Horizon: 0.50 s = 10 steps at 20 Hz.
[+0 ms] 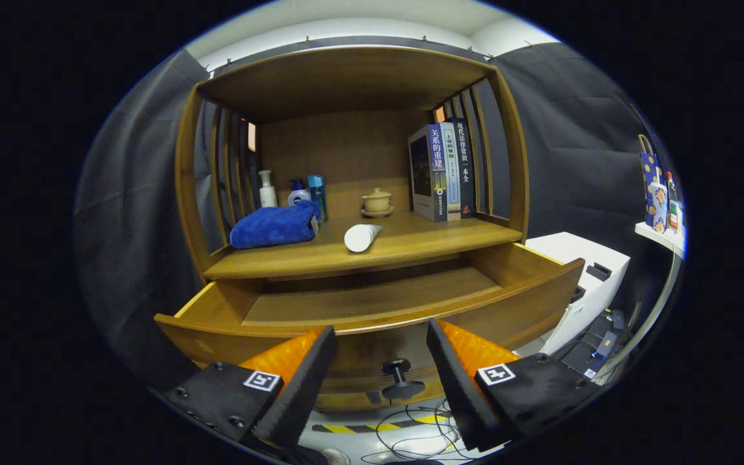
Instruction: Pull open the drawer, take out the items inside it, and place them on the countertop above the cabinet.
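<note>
Nearest to us, our gripper (382, 371) stands wide open with nothing held; its two fingers (304, 374) flank the dark round-headed drawer knob (400, 380), which sits between and just beyond the tips, untouched. That knob belongs to the curved front of the pulled-out brown wooden drawer (372, 303), straight ahead of us. What we can see of the drawer's floor looks bare, though its near strip hides behind the front panel, so we cannot say for certain that nothing lies there.

Beyond the drawer and a little above it runs the wooden counter (411, 248) of the cabinet. A white cylindrical tube (361, 237) lies on its side just ahead of us, and a folded blue cloth (274, 225) rests farther to the left. Behind these stand three small bottles (291, 190) at the back left, a small tan lidded teacup on a saucer (378, 202) near the middle, and a row of upright books (443, 171) to the right.

We judge that the opening step is done and the emptying is at or near its end, the tube and the cloth likely being the items already set up top. Our next move calls for a look into the hidden near part of the drawer; if something remains, we lower the open gripper over the front panel and close on it.
</note>
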Tool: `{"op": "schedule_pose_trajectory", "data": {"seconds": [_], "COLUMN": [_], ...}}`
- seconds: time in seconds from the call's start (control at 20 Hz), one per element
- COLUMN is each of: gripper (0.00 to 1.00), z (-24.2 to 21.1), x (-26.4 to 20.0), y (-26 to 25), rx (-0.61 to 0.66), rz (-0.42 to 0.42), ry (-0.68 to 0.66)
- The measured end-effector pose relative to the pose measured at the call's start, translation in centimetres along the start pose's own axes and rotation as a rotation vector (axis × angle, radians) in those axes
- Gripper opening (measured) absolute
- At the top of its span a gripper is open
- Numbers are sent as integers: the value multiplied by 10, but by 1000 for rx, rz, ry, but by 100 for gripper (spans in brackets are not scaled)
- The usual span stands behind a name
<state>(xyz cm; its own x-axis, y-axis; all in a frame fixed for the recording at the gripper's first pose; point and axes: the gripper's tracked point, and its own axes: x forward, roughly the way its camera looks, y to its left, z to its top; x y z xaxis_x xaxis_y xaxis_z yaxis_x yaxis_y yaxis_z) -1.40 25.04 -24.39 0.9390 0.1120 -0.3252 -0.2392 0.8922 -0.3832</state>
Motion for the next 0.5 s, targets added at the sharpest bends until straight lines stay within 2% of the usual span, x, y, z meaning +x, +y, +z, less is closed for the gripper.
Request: {"op": "schedule_pose_trajectory", "data": {"seconds": [0.2,0.4,0.5], "gripper": [96,96,96], "z": [10,16,22], "x": [33,69,85], "y": [2,10,12], "rx": [12,87,70], "rz": [-18,-10,-11], "ry": [-7,-2,-1]}}
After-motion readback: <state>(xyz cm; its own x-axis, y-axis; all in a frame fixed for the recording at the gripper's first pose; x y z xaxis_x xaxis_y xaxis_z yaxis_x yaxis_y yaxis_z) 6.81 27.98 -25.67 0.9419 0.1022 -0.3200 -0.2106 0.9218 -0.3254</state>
